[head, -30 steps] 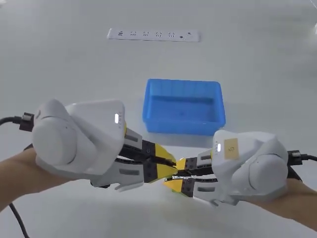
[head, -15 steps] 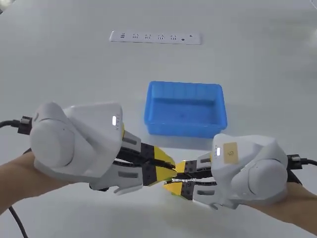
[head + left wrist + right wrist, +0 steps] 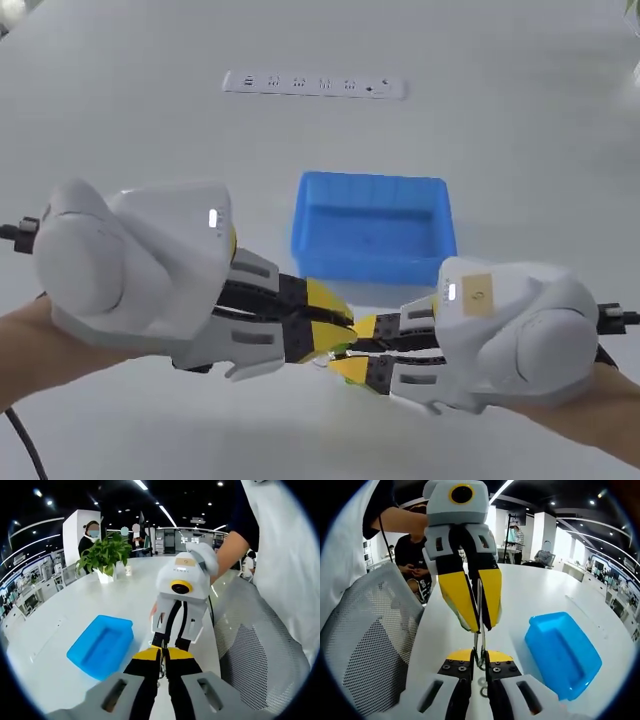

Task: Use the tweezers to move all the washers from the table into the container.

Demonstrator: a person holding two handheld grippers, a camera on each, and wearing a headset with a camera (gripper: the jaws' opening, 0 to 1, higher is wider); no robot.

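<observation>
Near the container, left gripper and right gripper jaws both pinch the tweezers; a mistimed release could drop them.

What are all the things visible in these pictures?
table: one, white, under everything
container: one, blue, in the middle of the table
power strip: one, white, at the table's far side
tweezers: one, metal, held at both ends
washers: two seen, metal, on the table by the tweezers
plant: one, green in a white pot, far on the table
chair: one, grey mesh, beside the table
left gripper: one, white with yellow-black fingers, shut on the tweezers
right gripper: one, same colours, shut on the tweezers
</observation>
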